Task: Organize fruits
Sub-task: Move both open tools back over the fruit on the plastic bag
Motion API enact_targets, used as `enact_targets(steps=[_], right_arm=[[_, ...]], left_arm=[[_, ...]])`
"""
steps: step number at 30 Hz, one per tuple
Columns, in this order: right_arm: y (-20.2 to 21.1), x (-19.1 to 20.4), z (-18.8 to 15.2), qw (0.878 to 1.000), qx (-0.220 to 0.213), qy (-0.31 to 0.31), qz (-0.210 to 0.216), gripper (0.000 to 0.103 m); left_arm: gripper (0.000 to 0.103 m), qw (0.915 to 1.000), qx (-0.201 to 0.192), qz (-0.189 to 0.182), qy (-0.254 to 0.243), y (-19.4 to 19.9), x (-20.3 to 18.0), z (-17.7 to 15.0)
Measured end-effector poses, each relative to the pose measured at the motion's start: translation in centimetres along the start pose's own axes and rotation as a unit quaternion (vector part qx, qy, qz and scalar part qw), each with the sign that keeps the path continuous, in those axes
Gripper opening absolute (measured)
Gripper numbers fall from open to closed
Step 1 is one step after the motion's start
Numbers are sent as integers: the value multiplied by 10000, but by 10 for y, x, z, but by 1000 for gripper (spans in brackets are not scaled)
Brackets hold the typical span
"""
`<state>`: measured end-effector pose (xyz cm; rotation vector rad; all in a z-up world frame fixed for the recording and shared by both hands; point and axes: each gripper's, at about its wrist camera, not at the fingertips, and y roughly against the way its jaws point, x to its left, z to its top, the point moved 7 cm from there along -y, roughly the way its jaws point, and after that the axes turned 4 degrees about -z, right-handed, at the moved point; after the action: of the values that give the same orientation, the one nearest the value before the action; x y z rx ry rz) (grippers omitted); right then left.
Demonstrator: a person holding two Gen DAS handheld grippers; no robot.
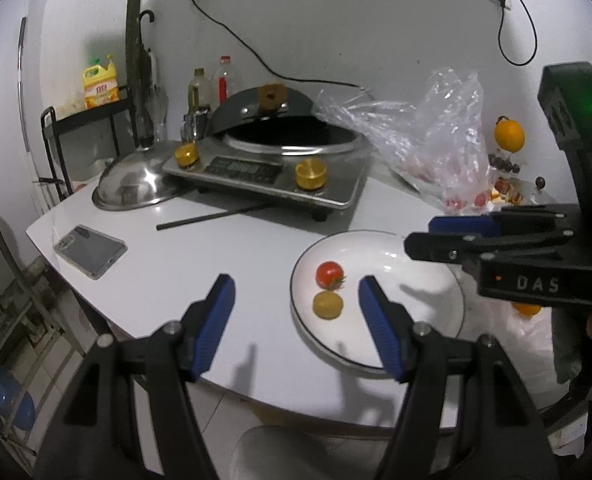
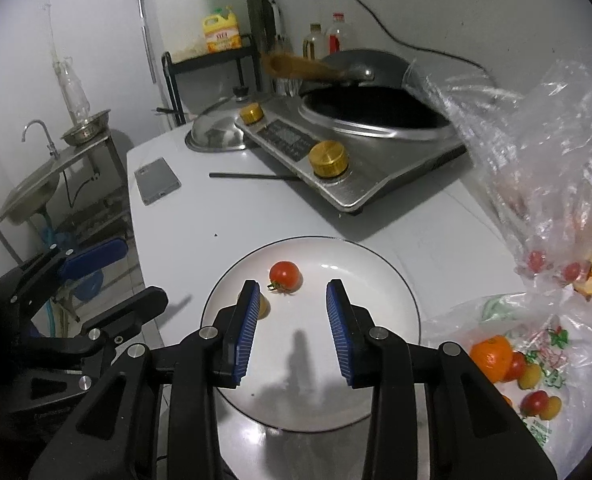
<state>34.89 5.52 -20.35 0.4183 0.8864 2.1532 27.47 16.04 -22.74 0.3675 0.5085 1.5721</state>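
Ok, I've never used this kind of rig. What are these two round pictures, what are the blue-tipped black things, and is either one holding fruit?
There is no robot arm here: a person holds one hand-held tool in each hand, each with two blue-padded fingers. Each round picture comes from a fisheye camera on one tool, looking along its fingers. In the left wrist view you see the left tool below and the right one entering at the right edge. The right wrist view shows the right tool over the white plate. Both are open and hold nothing. On the plate lie a red cherry tomato and a yellow cherry tomato. More fruit sits in plastic bags at the right. Behind stand an induction cooker and a phone.
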Motion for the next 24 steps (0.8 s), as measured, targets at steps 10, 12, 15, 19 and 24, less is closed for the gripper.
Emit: enact_targets(steps=[10,12,15,19,24], right_arm=[[45,-12,-6,9992,-376,-69,-101,38],[54,-17,-10,9989,-430,-110,-128,38],[68,-25,-16,9984,-514,-170,-175,42],[85,-34,-23,9975,-642,-205,-233,50],[105,-44,-31,9962,-785,-213,-304,50]], left_arm=[[66,9997,-182,-30,-179,24,-31,11],[66,9995,-207,-48,-221,28,-39,13],[66,9993,-247,-84,-265,33,-51,15],[67,9991,-305,-211,-197,40,-63,17],[67,9989,-331,-271,-215,46,-81,20]])
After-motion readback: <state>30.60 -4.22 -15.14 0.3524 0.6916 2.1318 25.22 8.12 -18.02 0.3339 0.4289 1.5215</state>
